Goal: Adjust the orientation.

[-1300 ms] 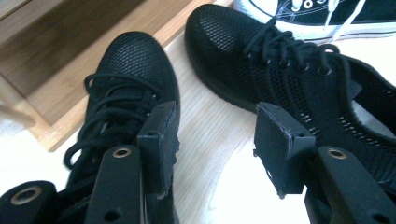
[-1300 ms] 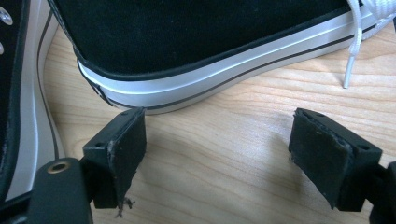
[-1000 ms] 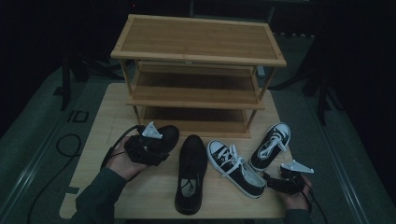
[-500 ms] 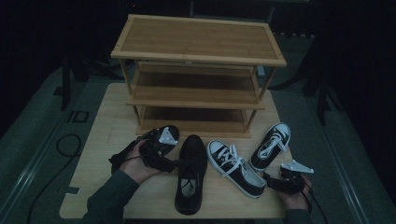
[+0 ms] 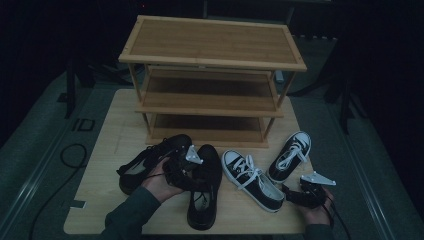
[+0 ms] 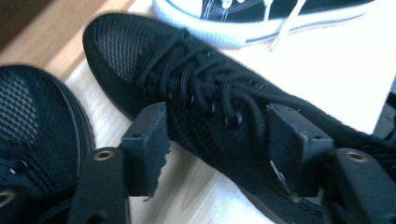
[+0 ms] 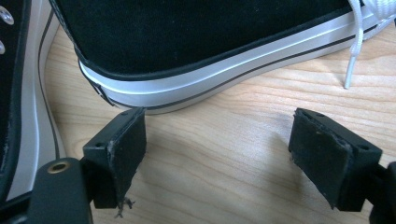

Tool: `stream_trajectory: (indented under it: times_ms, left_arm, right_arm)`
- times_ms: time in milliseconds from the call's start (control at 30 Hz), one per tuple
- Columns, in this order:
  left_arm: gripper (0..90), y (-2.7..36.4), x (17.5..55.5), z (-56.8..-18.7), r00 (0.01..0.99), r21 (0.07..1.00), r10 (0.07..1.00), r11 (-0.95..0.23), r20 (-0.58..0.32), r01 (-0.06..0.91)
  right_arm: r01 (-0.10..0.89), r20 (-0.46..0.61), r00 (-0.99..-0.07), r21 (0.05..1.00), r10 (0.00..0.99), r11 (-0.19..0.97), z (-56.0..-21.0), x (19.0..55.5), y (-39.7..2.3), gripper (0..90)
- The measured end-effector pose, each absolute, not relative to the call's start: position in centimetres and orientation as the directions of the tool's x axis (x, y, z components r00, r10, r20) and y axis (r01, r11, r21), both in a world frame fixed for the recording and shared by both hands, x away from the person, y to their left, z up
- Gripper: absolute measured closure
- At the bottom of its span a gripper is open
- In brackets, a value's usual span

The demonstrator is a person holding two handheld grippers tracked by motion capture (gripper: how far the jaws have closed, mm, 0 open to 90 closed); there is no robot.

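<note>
Four shoes lie on the wooden surface (image 5: 100, 165) in the high view, all in front of the rack (image 5: 212, 80). Nearest the rack's left leg is a black mesh shoe (image 5: 145, 162); its mate (image 5: 205, 192) lies just right of it, toe toward the rack, heel near the surface's front edge. The left hand-held gripper (image 5: 192, 167) sits over that mate's laced middle. Right of it, two black canvas sneakers with white soles: one (image 5: 252, 180) angled, the other (image 5: 290, 155) near the rack's right leg. The right hand-held gripper (image 5: 295, 195) rests at the front right corner, just behind the angled sneaker's heel. Open board remains left of the rack and along the front edge; the rack's three shelves are bare.

In the left gripper view, the left hand-held gripper (image 6: 217, 149) straddles the mate (image 6: 210, 107), jaws spread and lately narrowing, one pad on each side of the laces; whether they press I cannot tell. Black mesh, black laces, dark sole. The other mesh shoe (image 6: 32, 121) lies close at left, a sneaker's white sole (image 6: 243, 30) beyond.

In the right gripper view, the right hand-held gripper (image 7: 217, 149) stands spread over bare wood, the left pad just below the sneaker's (image 7: 201, 42) striped white sole.
</note>
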State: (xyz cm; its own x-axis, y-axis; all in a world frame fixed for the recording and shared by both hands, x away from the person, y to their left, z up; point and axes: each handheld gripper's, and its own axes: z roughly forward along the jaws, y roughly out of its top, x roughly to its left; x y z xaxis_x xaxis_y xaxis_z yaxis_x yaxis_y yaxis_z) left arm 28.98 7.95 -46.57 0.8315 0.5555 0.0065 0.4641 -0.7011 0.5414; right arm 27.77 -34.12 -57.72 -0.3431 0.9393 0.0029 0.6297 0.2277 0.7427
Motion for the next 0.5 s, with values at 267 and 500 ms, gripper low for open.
stream_trajectory:
  times_ms: [267, 500]
  left_arm:
    - [68.6, 8.6, 28.6, -46.4, 0.830, 0.519, 0.557, -0.707, -0.010, 0.480]
    - [85.0, 10.6, 28.7, -46.0, 0.792, 0.515, 0.610, -0.690, 0.034, 0.509]
  right_arm:
    - [0.630, 0.002, -0.344, 0.742, 0.939, 0.229, -57.7, 27.8, -34.1, 19.0]
    - [0.630, 0.002, -0.344, 0.742, 0.939, 0.229, -57.7, 27.8, -34.1, 19.0]
